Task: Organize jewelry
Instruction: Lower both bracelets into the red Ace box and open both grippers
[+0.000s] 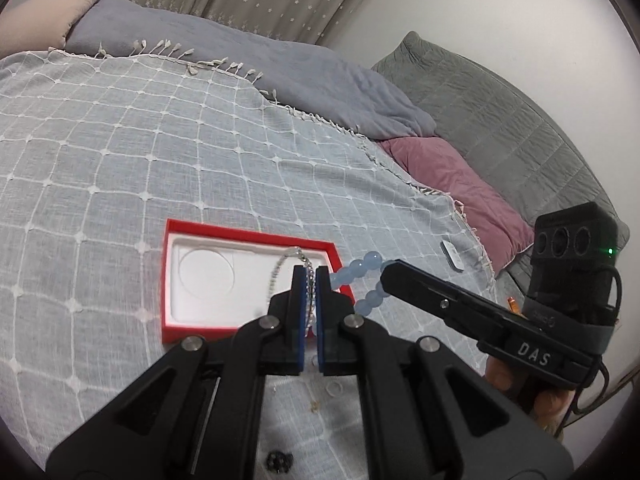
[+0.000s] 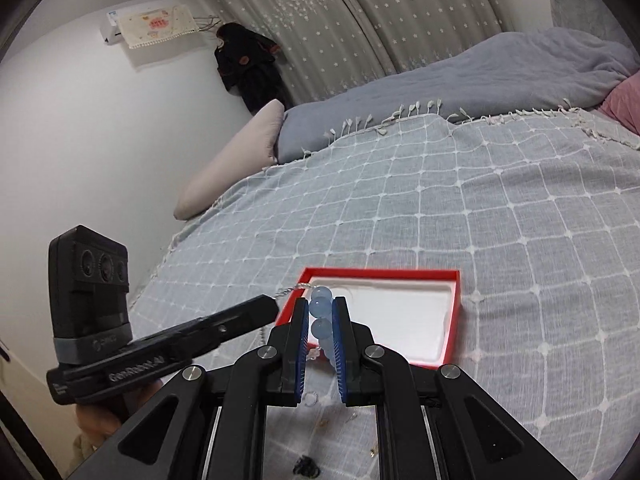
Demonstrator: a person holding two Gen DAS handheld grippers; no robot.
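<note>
Left tool point(image 1: 311, 276) pinches my thin silver chain point(image 1: 280, 268) above the red box point(image 1: 248, 236) on the bed, while my right tool point(image 2: 320, 312) clamps the smooth, slippery blue bead bracelet point(image 2: 321, 312), best squeezed across one bead.

Home bedroom.
Bed point(image 1: 160, 140) under checked throw, pillows point(image 1: 448, 176), star-print curtains point(image 2: 360, 20), wall air conditioner point(image 2: 148, 24).

Left tongs point(image 1: 311, 278) clamped on a thin silver chain bracelet point(image 1: 280, 270), over a red box point(image 1: 170, 280) with white insert lying on the checked bed cover point(image 1: 160, 140). Right tongs point(image 1: 394, 276) alongside, carrying blue bead bracelet point(image 1: 360, 270) just beside the box's right edge.
</note>
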